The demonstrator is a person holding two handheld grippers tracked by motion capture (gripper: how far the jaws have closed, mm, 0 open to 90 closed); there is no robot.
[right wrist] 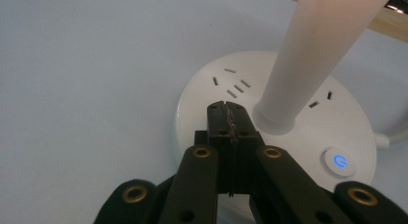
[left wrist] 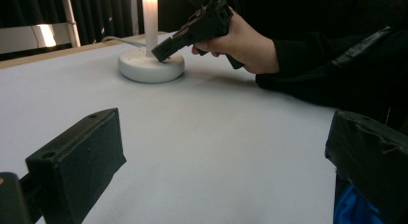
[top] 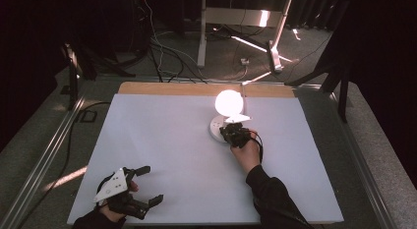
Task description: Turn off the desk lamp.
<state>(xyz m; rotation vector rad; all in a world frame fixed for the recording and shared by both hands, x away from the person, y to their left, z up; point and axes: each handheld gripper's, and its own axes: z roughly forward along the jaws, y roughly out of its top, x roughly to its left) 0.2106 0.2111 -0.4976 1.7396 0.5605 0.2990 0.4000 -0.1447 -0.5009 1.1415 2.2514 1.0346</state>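
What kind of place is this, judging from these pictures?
Probably a recording studio or lab set-up, not a home. A white-covered table stands between black curtains, loose cables run over the floor behind it, and a lit lamp on a round white base with sockets stands on the table.

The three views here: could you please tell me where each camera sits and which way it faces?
High view: above the person's side, looking forward and down on the white table; both forearms and tools show.
Left gripper view: rides the left tool, looking level across the table at the lamp base; own open jaws.
Right gripper view: rides the right tool, looking down on the base; own shut jaws.
Shared: the lit lamp's base; high and left views share the right tool.
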